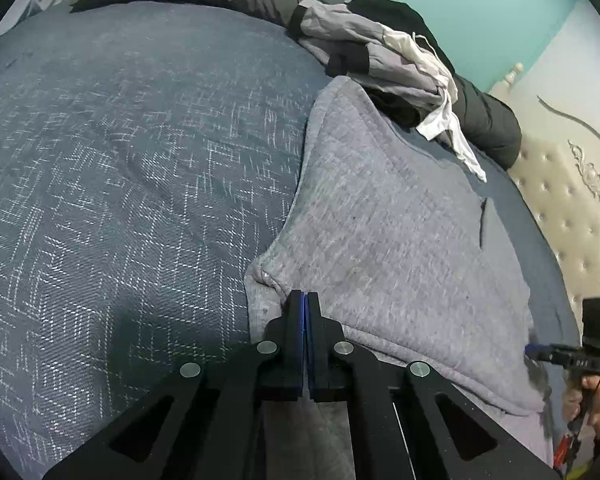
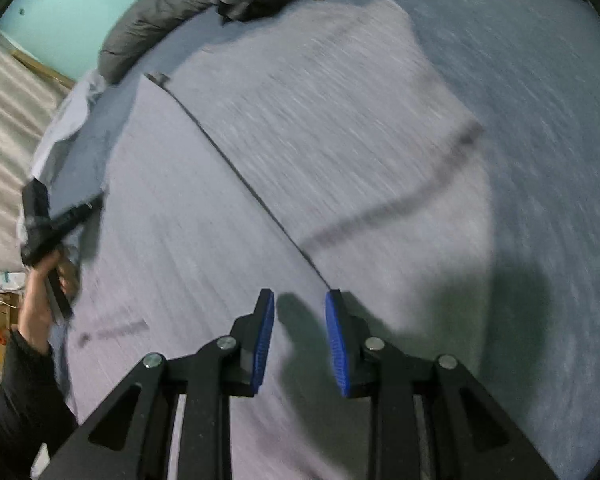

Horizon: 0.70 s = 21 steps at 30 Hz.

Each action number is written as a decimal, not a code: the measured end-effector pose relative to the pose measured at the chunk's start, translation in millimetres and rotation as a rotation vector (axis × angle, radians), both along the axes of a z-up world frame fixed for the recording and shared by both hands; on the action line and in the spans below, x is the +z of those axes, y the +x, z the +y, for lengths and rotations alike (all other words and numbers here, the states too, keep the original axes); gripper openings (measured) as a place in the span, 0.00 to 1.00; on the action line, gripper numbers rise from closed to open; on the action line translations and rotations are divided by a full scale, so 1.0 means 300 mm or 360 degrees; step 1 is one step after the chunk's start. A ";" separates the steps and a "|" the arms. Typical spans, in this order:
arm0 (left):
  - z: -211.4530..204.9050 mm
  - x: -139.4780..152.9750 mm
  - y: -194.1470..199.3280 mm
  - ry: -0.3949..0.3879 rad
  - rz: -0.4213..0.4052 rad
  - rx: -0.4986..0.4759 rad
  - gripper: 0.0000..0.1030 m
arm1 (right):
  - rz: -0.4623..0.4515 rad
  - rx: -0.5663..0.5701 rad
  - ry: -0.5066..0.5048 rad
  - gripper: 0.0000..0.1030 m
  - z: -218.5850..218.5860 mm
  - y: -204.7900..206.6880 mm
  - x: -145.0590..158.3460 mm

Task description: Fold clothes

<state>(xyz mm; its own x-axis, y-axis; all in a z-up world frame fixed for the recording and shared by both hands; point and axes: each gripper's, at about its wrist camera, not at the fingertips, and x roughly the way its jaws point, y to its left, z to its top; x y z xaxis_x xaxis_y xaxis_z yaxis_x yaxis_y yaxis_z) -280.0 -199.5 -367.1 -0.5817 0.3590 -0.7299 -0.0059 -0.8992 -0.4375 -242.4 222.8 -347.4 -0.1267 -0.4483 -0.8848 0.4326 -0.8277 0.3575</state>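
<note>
Left gripper (image 1: 305, 294), jaws clamped on a corner of the grey garment (image 1: 392, 232), which lies flat on the bed (image 1: 120, 168) toward its headboard (image 1: 560, 200) edge. Right gripper (image 2: 300, 300) hovers over the blurred garment (image 2: 300, 128), jaws apart and empty.
</note>
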 end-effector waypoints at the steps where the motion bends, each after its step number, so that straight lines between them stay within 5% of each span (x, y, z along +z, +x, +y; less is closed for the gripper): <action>1: -0.005 0.001 0.001 0.0014 -0.0005 0.0001 0.02 | -0.0012 -0.0017 0.0019 0.25 0.023 0.012 -0.004; 12: -0.086 0.104 0.192 -0.0054 -0.0080 0.0005 0.02 | 0.0041 -0.0123 -0.0023 0.25 0.180 0.143 0.104; 21: -0.117 0.076 0.364 0.0096 -0.0245 -0.0050 0.02 | -0.0009 -0.0201 -0.0102 0.25 0.297 0.260 0.123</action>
<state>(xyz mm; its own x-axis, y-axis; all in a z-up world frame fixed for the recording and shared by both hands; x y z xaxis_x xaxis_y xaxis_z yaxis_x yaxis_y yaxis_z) -170.8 -234.7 -344.3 -0.4525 0.4209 -0.7862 0.0375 -0.8718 -0.4884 -164.4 312.0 -310.6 -0.1808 -0.4848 -0.8557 0.3244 -0.8507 0.4135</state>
